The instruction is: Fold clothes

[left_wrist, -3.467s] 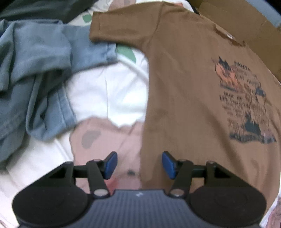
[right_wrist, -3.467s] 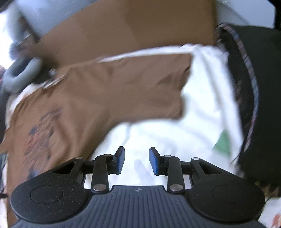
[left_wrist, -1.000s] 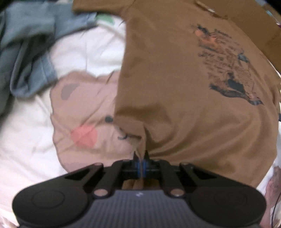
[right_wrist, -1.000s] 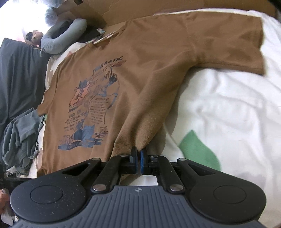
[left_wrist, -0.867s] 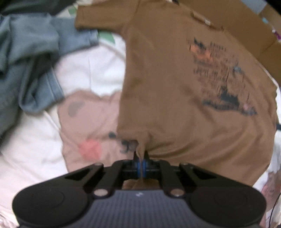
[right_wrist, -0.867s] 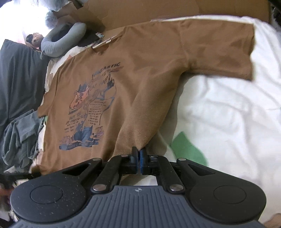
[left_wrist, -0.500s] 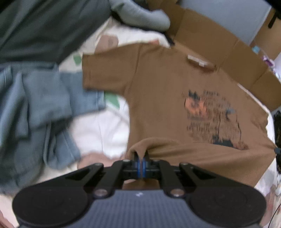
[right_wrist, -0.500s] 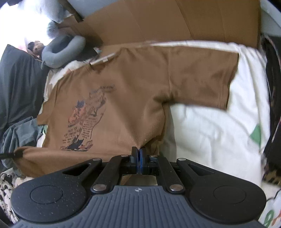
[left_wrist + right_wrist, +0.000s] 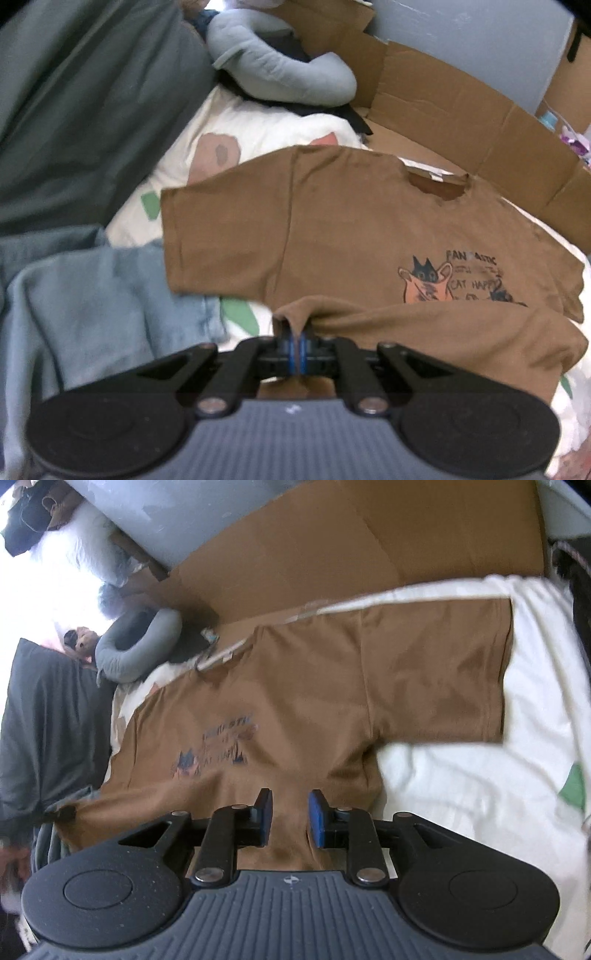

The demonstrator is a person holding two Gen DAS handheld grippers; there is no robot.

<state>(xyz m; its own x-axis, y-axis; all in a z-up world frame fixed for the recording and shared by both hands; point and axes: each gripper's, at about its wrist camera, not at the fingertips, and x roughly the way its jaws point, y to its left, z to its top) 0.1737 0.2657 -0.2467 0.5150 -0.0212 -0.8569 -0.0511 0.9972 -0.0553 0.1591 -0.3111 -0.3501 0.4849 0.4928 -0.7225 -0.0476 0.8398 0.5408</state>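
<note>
A brown T-shirt (image 9: 351, 221) with a cat print lies on a white bed sheet (image 9: 280, 129), its bottom hem folded up over the lower part of the print. My left gripper (image 9: 295, 345) is shut on the hem's left corner, which bunches between the blue pads. In the right wrist view the same brown T-shirt (image 9: 314, 686) spreads ahead, one sleeve out to the right. My right gripper (image 9: 290, 818) stands open just above the folded hem, with brown cloth lying under its parted fingers and nothing held.
Blue-grey clothes (image 9: 85, 302) are heaped at the left, beside a dark grey blanket (image 9: 85, 96). A grey neck pillow (image 9: 280, 74) and flattened cardboard (image 9: 461, 122) lie beyond the collar. Dark fabric (image 9: 576, 576) borders the sheet at the far right.
Both grippers carried the hem up toward the collar, folding the shirt. The right gripper has since opened and let go of its corner; the left stays shut.
</note>
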